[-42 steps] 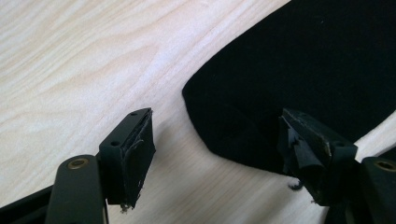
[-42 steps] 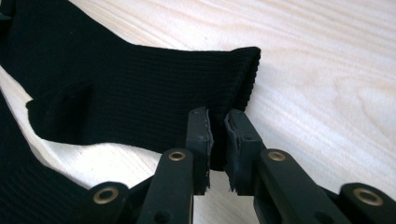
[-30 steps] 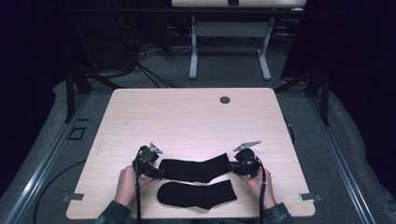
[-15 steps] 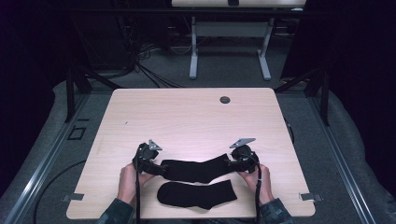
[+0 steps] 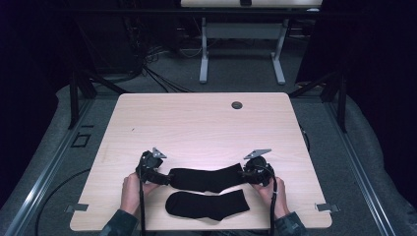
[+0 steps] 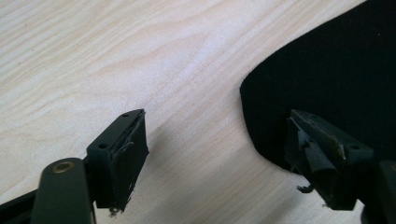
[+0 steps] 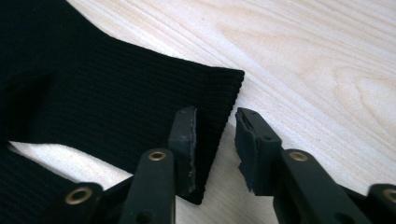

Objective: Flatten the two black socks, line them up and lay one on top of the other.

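Observation:
Two black socks lie on the light wooden table (image 5: 196, 128) near its front edge. The upper sock (image 5: 204, 178) stretches between my grippers, and the lower sock (image 5: 206, 204) rests just in front of it. My left gripper (image 5: 164, 177) sits at the upper sock's left end. Its jaws are spread wide (image 6: 217, 121), and the right one reaches over the rounded toe edge of the sock (image 6: 336, 70). My right gripper (image 5: 245, 173) is at the ribbed cuff (image 7: 140, 88), open by a narrow gap (image 7: 215, 116) that straddles the cuff's edge without clamping it.
A small dark grommet (image 5: 237, 104) sits near the table's far edge. The person's hands (image 5: 130, 191) hold both grippers at the front edge. Beyond the table, another desk's white legs (image 5: 204, 54) and cables (image 5: 162, 73) stand on the grey floor.
My right gripper has slid a little to the left, onto the cuff end. The left gripper and both socks have hardly moved.

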The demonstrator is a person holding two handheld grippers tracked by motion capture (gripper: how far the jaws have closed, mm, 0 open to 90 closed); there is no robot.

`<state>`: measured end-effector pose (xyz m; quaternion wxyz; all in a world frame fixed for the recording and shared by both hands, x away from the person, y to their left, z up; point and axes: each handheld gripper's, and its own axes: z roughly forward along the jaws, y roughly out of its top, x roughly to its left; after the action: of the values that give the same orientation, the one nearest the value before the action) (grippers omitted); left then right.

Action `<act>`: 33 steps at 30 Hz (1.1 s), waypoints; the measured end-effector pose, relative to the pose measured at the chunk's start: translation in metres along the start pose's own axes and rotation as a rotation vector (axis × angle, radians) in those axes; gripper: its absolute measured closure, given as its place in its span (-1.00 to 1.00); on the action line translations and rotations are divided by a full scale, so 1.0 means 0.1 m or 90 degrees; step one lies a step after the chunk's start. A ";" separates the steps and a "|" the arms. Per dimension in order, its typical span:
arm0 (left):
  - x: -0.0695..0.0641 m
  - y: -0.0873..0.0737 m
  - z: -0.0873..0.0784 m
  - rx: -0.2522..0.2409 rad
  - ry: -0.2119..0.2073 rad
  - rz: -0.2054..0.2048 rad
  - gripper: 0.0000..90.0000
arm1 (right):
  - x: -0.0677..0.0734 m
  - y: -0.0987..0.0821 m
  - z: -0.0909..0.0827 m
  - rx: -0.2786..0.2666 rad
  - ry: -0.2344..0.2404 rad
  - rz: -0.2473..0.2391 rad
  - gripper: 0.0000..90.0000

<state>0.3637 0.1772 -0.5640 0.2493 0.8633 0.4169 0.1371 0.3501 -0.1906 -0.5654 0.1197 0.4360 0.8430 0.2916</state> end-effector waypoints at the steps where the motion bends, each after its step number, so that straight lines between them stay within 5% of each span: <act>1: 0.01 0.00 -0.01 -0.004 -0.001 -0.002 -0.57 | 0.00 0.00 0.01 -0.005 0.004 0.006 0.45; 9: 0.03 -0.06 -0.24 -0.068 0.011 -0.022 -0.68 | -0.04 0.01 -0.18 -0.053 0.011 0.024 -0.11; 17: 0.10 -0.26 -0.51 -0.089 0.046 -0.041 -0.80 | -0.17 -0.11 -0.50 -0.096 -0.003 0.050 -0.59; 24: 0.24 -0.56 -0.63 -0.087 0.070 -0.072 -0.85 | -0.37 -0.36 -0.67 -0.101 -0.034 0.077 -0.71; 33: 0.36 -0.84 -0.58 -0.071 0.083 -0.116 -0.92 | -0.53 -0.62 -0.73 -0.107 -0.061 0.105 -0.87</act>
<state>0.3052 0.2689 -0.5598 0.2810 0.7958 0.5008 0.1925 0.3067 -0.2897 -0.5464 0.1715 0.5056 0.7701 0.3492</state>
